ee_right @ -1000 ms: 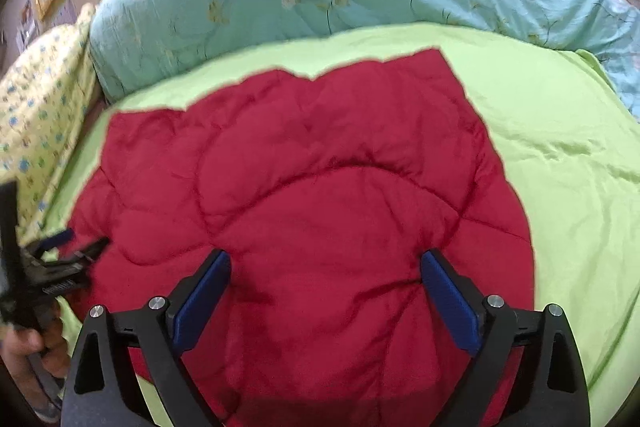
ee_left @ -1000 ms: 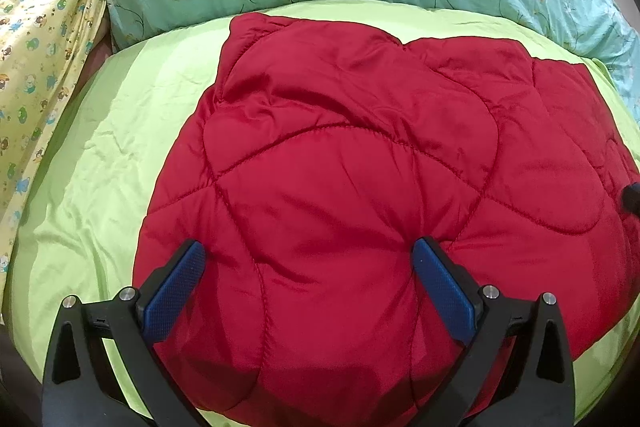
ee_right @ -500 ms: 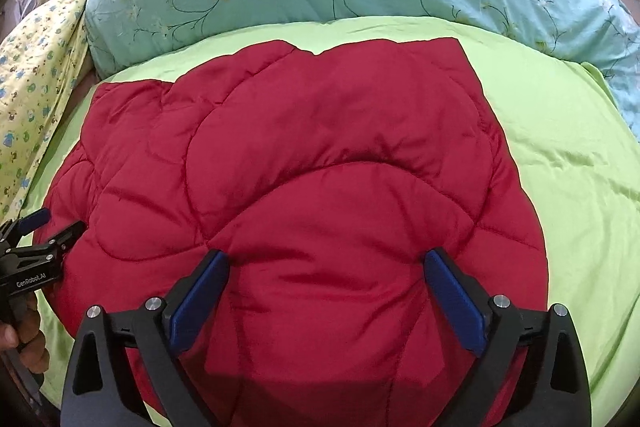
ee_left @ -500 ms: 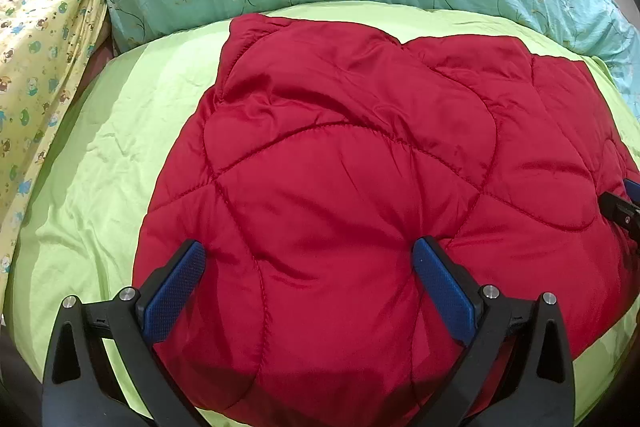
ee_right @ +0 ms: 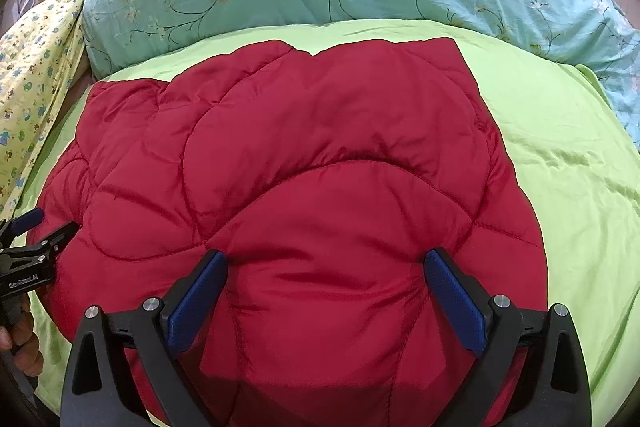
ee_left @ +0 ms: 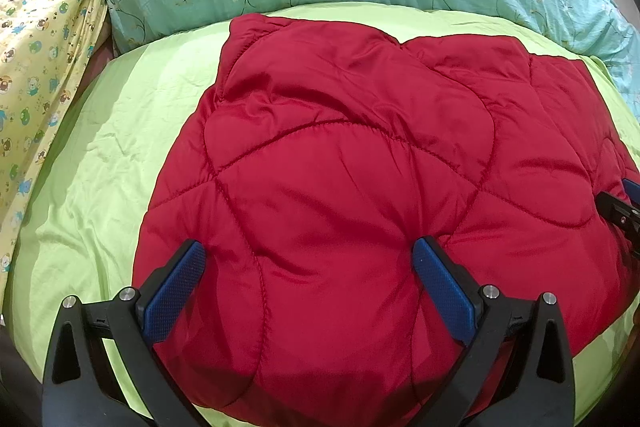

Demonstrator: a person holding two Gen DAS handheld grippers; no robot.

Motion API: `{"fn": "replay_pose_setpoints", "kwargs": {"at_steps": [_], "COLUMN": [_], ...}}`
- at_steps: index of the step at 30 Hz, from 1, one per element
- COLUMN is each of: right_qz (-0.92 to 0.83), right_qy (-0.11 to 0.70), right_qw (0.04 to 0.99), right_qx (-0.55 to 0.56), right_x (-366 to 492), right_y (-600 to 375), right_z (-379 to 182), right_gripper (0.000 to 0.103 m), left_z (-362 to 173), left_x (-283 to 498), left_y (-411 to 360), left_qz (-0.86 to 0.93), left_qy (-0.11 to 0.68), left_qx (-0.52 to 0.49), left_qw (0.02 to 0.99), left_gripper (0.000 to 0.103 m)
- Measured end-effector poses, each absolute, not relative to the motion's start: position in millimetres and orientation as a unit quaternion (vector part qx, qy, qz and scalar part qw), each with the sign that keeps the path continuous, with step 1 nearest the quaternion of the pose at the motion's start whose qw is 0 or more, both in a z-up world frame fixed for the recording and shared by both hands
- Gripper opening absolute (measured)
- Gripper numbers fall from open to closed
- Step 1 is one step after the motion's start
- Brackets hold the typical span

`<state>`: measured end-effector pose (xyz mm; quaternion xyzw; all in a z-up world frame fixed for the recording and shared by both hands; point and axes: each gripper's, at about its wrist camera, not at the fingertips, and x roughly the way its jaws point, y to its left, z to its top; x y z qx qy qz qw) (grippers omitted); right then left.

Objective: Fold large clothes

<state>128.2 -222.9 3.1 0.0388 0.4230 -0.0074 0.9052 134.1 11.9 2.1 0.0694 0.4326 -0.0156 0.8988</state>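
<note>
Fingers of the left gripper [ee_left: 306, 261] and right gripper [ee_right: 326, 269] spread wide, gripping nothing, over the red quilted jacket [ee_left: 360, 163] lying on the green bedsheet [ee_left: 100, 155]. Puffy, slick; pinch hems.

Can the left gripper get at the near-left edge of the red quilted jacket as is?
Probably yes. The left gripper is open, its fingers straddling the red quilted jacket right at that edge, one finger over the green sheet. Nothing lies between; the right gripper works the other side.
</note>
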Motion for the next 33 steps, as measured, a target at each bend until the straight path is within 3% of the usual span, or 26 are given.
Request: {"fn": "replay_pose_setpoints", "kwargs": {"at_steps": [12, 19, 26, 33], "right_qz": [-0.009, 0.005, 0.008, 0.007], "right_qy": [0.44, 0.421, 0.453, 0.441], "right_qw": [0.897, 0.905, 0.889, 0.895], "right_qx": [0.046, 0.053, 0.06, 0.069], "right_x": [135.8, 133.5, 164.1, 150.3], "right_y": [-224.9, -223.8, -238.7, -236.8], "right_z": [4.3, 37.0, 2.3, 15.3], "right_gripper": [0.102, 0.097, 0.102, 0.102], "left_z": [20.2, 10.8, 3.7, 9.9], "left_x": [149.0, 174.0, 185.4, 181.6], "left_y": [25.0, 34.4, 31.7, 33.2], "left_qz": [-0.032, -0.04, -0.046, -0.043], "left_qy": [0.439, 0.457, 0.46, 0.456], "left_qx": [0.043, 0.03, 0.031, 0.027], "left_qw": [0.897, 0.888, 0.886, 0.888], "left_gripper": [0.103, 0.103, 0.103, 0.103]}}
